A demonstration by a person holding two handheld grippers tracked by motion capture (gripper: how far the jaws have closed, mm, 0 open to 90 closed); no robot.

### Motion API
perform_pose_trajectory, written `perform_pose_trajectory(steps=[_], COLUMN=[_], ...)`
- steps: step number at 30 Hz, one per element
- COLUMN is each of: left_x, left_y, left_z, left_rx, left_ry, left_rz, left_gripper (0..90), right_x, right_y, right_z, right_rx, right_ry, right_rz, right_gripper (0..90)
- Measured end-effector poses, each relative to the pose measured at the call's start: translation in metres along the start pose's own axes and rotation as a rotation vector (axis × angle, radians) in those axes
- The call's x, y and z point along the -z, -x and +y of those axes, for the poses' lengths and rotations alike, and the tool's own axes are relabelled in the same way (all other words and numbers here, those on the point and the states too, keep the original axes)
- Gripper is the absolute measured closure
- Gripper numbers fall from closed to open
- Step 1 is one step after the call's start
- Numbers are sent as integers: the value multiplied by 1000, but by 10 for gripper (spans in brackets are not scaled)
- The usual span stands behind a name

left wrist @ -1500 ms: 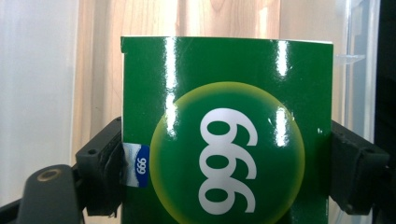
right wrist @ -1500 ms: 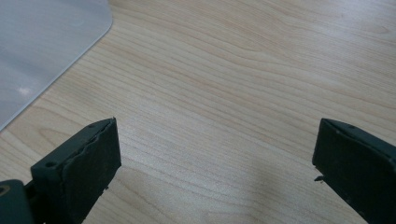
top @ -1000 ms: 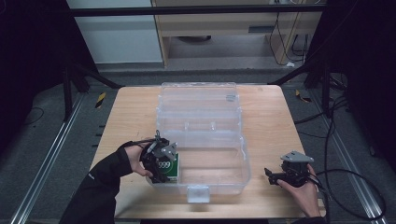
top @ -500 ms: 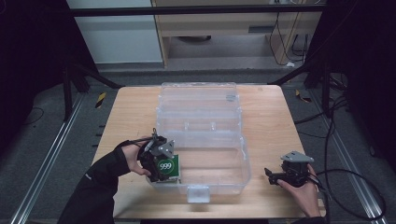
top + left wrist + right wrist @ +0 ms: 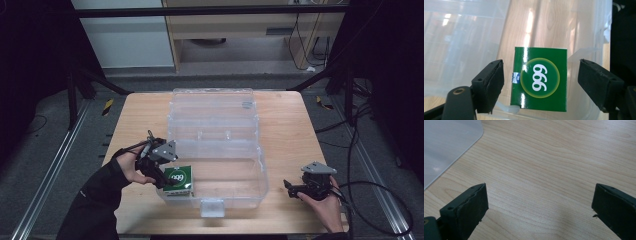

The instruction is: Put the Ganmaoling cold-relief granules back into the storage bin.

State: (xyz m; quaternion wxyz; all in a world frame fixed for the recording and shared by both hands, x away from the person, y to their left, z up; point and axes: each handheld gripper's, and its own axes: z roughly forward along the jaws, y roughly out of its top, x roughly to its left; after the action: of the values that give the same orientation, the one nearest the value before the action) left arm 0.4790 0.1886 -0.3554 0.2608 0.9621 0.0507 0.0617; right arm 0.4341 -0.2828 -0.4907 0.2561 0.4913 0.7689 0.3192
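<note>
Pale wood table in dark room; both grippers' fingers spread, nothing pinched.

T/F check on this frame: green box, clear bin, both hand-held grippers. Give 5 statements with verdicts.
1. The green cardboard box marked 999 lies inside the clear plastic storage bin. True.
2. The left hand-held gripper clamps the box. False: in the left gripper view a gap shows on each side between the pads and the box.
3. The right hand-held gripper holds a second box. False: its jaws stand open over the bare wooden table.
4. The bin is opaque grey. False: it is see-through.
5. The right hand-held gripper sits outside the bin, at its right. True.
</note>
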Motion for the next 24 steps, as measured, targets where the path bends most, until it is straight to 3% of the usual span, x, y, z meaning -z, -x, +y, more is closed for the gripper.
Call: perform_pose_trajectory(steps=[8, 11, 13, 16, 19, 21, 24], left_x=[19, 21, 24, 25, 26, 26, 25], left_y=[0, 0, 0, 0, 1, 1, 1], left_z=[-23, -29, -40, -48, -65, -69, -88], left_rx=[103, 119, 159, 187, 245, 258, 328], left_ry=[103, 118, 151, 175, 218, 235, 286], left_rz=[73, 88, 118, 144, 189, 204, 246], left_gripper=[255, 258, 258, 258, 258, 257, 257], right_x=[0, 0, 1, 1, 1, 1, 2], right_y=[1, 1, 1, 1, 1, 1, 2], right_z=[-1, -1, -1, -1, -1, -1, -1], right_rx=[-3, -6, -9, -10, -14, -15, -23], right_ry=[2, 3, 3, 3, 2, 1, -2], right_rz=[-2, 0, 1, 1, 0, 0, -1], right_gripper=[11, 12, 12, 12, 12, 12, 12])
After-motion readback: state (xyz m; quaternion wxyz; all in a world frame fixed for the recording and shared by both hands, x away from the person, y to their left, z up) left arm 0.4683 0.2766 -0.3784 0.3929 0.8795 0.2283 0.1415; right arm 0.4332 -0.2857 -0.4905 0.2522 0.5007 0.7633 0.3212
